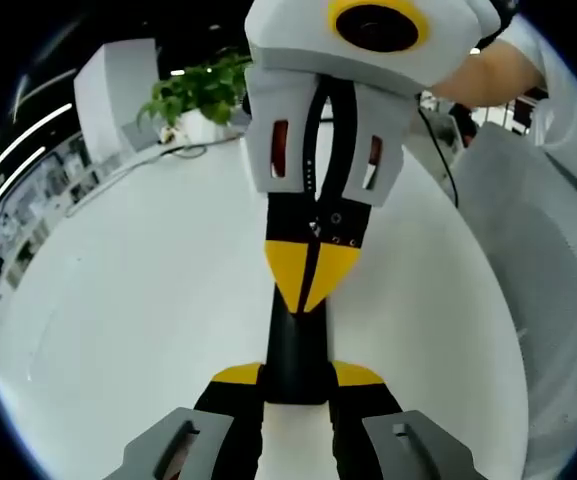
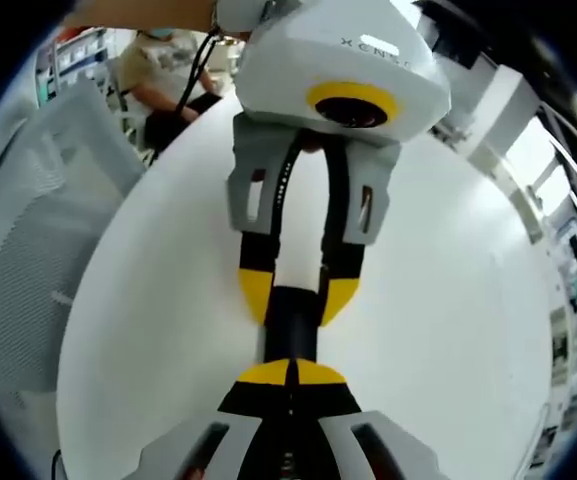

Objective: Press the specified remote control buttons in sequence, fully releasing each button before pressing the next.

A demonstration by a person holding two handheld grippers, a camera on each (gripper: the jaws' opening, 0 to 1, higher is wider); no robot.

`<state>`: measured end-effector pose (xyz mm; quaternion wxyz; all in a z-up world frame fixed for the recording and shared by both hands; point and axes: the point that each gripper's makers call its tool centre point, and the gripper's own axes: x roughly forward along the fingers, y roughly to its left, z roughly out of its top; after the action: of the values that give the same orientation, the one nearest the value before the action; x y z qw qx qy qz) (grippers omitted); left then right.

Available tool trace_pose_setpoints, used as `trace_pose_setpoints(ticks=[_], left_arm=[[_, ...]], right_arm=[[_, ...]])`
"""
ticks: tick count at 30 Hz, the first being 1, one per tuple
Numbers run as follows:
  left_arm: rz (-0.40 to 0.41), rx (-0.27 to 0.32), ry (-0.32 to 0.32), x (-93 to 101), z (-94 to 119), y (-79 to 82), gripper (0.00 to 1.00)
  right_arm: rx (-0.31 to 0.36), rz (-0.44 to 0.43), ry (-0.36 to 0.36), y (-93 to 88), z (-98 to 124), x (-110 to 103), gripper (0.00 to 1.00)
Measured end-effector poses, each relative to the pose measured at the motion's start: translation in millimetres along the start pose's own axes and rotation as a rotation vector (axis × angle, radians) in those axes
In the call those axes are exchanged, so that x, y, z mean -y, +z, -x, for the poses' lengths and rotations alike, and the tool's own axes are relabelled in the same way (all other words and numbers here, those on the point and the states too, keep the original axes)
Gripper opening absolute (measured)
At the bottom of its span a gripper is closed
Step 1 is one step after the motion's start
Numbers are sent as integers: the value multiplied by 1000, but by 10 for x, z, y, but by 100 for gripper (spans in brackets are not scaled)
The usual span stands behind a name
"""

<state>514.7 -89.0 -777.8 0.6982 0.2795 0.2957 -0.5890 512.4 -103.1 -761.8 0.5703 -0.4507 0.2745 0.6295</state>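
Black and slim, the remote (image 1: 296, 352) lies lengthwise between the two tools above the white table (image 1: 118, 300). The left tool (image 1: 296, 378) clamps it by its sides, yellow tips parted just enough to hold it. The right tool (image 1: 308, 288) faces it with its tips pressed together into one point, resting on the remote's upper face, possibly on a button, though the keys are too dark to read. A potted plant (image 1: 203, 90) stands at the table's far edge.
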Motion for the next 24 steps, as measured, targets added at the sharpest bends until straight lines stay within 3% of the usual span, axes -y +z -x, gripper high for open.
trace_pose_setpoints(ticks=[24], left_arm=[[2, 2, 1, -11, 1, -1, 24]], right_arm=[[50, -18, -26, 25, 98, 47, 0]])
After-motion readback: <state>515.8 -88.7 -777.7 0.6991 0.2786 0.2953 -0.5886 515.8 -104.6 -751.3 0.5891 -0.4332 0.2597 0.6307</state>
